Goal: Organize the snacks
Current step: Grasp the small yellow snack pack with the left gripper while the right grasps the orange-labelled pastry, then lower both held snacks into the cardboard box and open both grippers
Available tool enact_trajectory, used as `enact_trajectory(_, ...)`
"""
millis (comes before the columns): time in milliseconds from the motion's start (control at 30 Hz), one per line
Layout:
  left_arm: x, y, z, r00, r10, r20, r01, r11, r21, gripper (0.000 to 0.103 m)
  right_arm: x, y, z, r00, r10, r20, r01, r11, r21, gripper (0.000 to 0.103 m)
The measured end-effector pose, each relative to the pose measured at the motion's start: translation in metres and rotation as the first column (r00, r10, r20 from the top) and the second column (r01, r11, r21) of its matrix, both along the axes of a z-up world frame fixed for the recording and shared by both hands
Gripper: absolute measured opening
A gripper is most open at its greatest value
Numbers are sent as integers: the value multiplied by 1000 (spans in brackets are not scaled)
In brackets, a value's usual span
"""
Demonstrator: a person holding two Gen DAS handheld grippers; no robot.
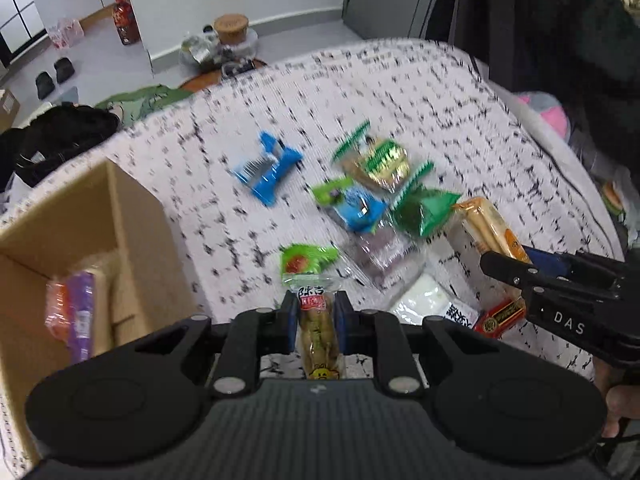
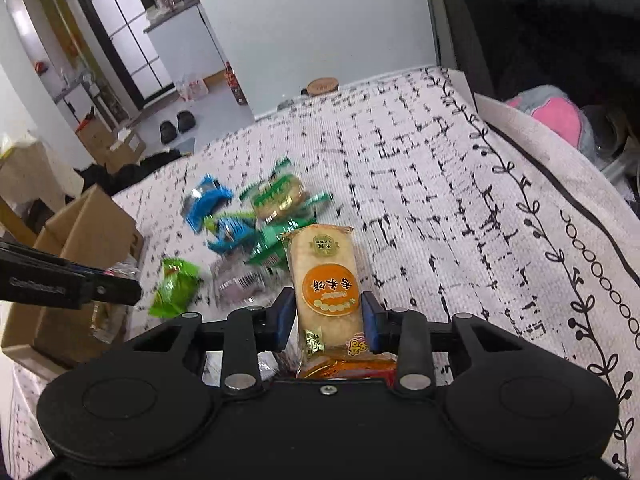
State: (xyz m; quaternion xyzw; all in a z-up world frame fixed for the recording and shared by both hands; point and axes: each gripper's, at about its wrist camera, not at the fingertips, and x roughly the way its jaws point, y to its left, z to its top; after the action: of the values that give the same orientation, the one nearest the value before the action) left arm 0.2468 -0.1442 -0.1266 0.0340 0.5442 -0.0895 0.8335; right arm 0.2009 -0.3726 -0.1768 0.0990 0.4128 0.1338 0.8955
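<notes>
- Left wrist view: the left gripper (image 1: 316,322) is clamped on a narrow clear-wrapped snack stick (image 1: 318,336) at lower centre, blue pads pressing its two long sides.
- Handling estimate: light, soft contents in slick film; grip mid-length across the narrow width, moderate force, as the wrapper may slide.
- Legible writing: red and black Chinese characters at the pack's top end, too blurred to read reliably; "DAS" on the right gripper (image 1: 505,266) at the right edge.
- The cardboard box (image 1: 120,216) at lower left holds a purple pack (image 1: 80,320); loose snacks lie mid-frame on the patterned cloth (image 1: 420,92).
- Right wrist view: the right gripper (image 2: 329,316) is clamped on a rice cracker pack (image 2: 324,280) at lower centre.
- Handling estimate: light, stiff but brittle; hold by the long edges, avoid crushing.
- Legible writing: an orange round label with white Chinese characters, seen inverted.
</notes>
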Motion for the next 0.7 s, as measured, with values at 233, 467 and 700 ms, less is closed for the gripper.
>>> enact_trajectory(233,-11,24,37,997,20,69,-21,1000,12,18,-2,10,16,999,-8,35,6,999,54,34)
enact_trajectory(467,-22,60,64,990,69,121,-75,996,50,18,-5,32,32,997,-13,74,5,995,97,34)
enact_trajectory(700,-31,85,80,984,69,162,-80,995,64,18,-6,50,47,993,-12,117,-2,993,114,34)
